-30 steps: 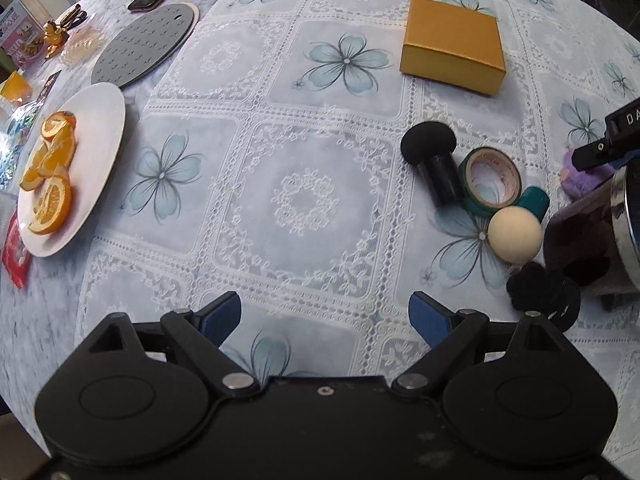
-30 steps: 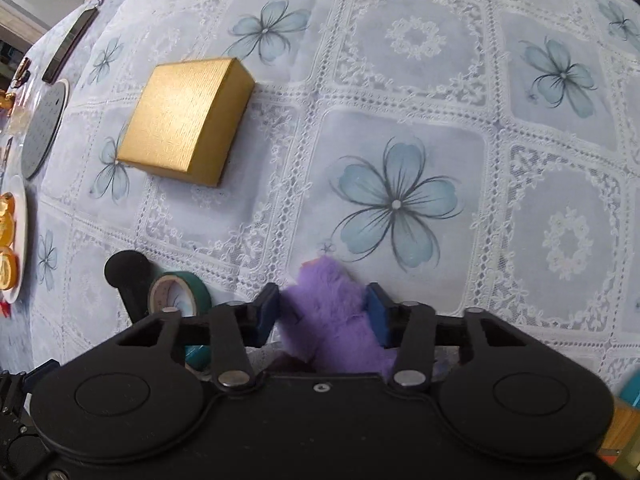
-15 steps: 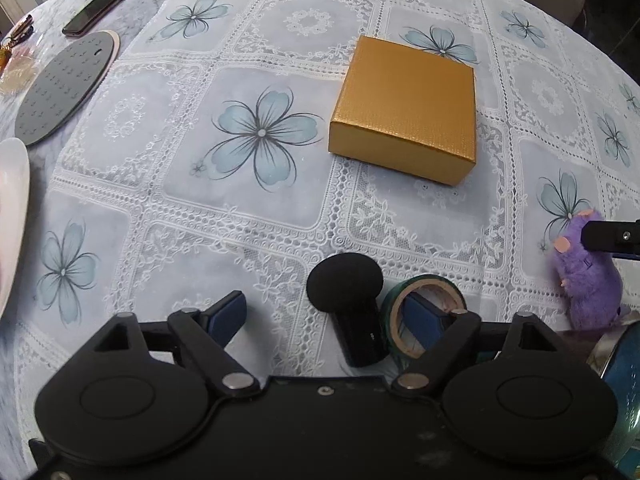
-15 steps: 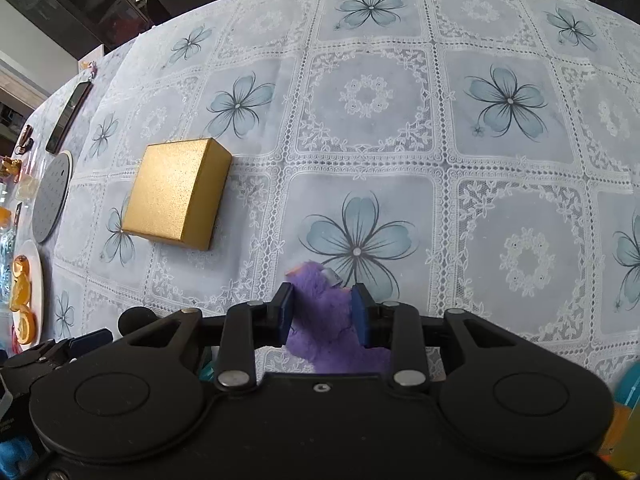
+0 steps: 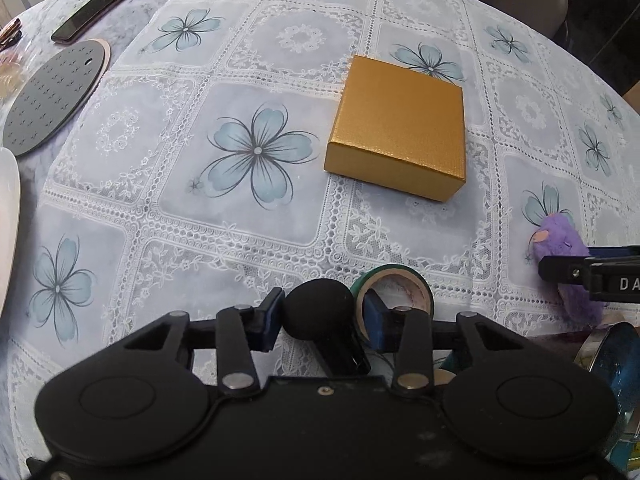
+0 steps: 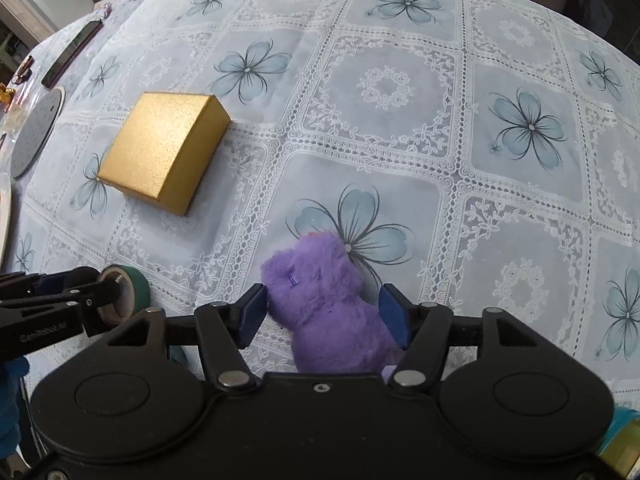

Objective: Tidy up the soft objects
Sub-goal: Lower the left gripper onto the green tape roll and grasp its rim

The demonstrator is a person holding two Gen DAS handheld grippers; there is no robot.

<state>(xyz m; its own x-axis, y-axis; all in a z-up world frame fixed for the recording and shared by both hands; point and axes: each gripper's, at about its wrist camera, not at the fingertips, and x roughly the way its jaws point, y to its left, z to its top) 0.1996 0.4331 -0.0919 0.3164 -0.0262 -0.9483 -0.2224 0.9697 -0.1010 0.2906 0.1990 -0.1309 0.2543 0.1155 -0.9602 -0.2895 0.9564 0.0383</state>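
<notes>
A black sponge (image 5: pixel 318 308) with a round head and a short black handle lies on the flowered tablecloth (image 5: pixel 256 208). My left gripper (image 5: pixel 323 318) points down over it. Its jaws are closing and the blue pads (image 5: pixel 272 316) press on both sides of the sponge head. A purple plush toy (image 6: pixel 320 296) lies on the cloth between the fingers of my right gripper (image 6: pixel 324 318). Its jaws are opening and the pads (image 6: pixel 394 320) stand off the fur. In the left wrist view the plush toy (image 5: pixel 560 240) shows at the right edge.
A green tape roll (image 5: pixel 404 280) lies right behind the sponge. A gold box (image 5: pixel 400 136) sits further back. At the far left are a grey perforated mat (image 5: pixel 52 92), a phone (image 5: pixel 100 8) and a white plate (image 5: pixel 8 220). A shiny blue container (image 5: pixel 616 356) stands at the lower right.
My left gripper moved right over the sponge and closed on its head. My right gripper, shut on the purple plush before, has spread its jaws and the toy rests on the cloth.
</notes>
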